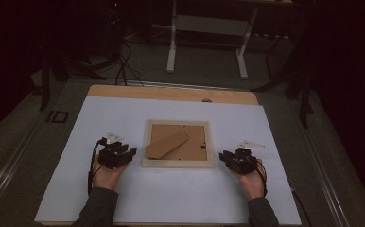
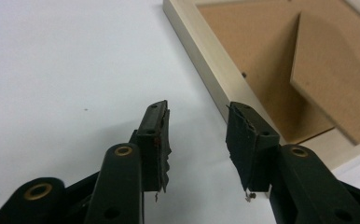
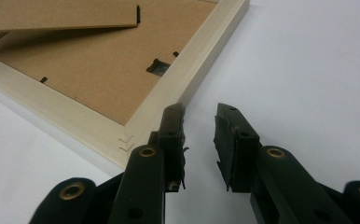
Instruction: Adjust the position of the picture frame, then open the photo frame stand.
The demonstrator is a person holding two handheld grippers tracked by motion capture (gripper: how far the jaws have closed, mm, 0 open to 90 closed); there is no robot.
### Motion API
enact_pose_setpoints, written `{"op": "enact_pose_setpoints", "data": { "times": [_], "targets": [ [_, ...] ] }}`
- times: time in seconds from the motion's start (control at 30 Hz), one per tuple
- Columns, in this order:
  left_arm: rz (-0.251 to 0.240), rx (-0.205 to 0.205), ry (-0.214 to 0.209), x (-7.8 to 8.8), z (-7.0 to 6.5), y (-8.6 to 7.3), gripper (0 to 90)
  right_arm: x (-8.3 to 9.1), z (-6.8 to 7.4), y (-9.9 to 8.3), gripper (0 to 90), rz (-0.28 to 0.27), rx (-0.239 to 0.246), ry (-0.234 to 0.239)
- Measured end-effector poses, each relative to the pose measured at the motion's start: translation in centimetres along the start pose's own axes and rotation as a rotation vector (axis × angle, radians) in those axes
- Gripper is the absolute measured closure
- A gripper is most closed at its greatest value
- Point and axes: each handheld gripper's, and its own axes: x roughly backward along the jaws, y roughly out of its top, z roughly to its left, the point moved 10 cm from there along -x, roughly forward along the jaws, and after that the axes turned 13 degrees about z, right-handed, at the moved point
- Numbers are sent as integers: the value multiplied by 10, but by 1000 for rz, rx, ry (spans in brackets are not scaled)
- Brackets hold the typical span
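A pale wooden picture frame (image 1: 178, 162) lies face down in the middle of the white table top, its brown backing board and folded-out stand (image 1: 167, 144) showing. My left gripper (image 1: 124, 153) rests just left of the frame (image 2: 201, 65), jaws apart with nothing between them. Its jaws (image 2: 197, 133) point along the frame's left edge. My right gripper (image 1: 227, 157) sits just right of the frame's near corner (image 3: 136, 133), open and empty, the gap between its jaws (image 3: 200, 122) over bare table.
The white sheet (image 1: 124, 198) covers a wooden table (image 1: 171, 92). Beyond it, a white table stand (image 1: 206, 28) and cables (image 1: 124, 61) sit on the dark floor. A small metal hanger (image 3: 158, 66) is fixed to the frame's back.
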Motion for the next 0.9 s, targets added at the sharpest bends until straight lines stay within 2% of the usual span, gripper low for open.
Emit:
{"op": "enact_pose_setpoints", "data": {
  "times": [0.2,0.37,0.53,0.6,0.67,0.9],
  "targets": [
    [-15,-2,-26,8,-1,4,581,2,-1,1,716,-4,4,2],
    [-26,-30,-52,14,-6,6,578,5,-4,2,701,-14,-5,2],
    [-22,-42,-65,15,-10,8,563,7,-4,2,690,-19,-7,7],
    [-23,-44,-70,17,-12,8,588,6,-3,2,681,-14,-2,8],
    [-25,-28,-105,21,-16,9,613,5,-1,2,672,-9,3,15],
    [-37,-54,-128,31,-26,16,625,8,0,3,657,-15,7,18]
  ]
}}
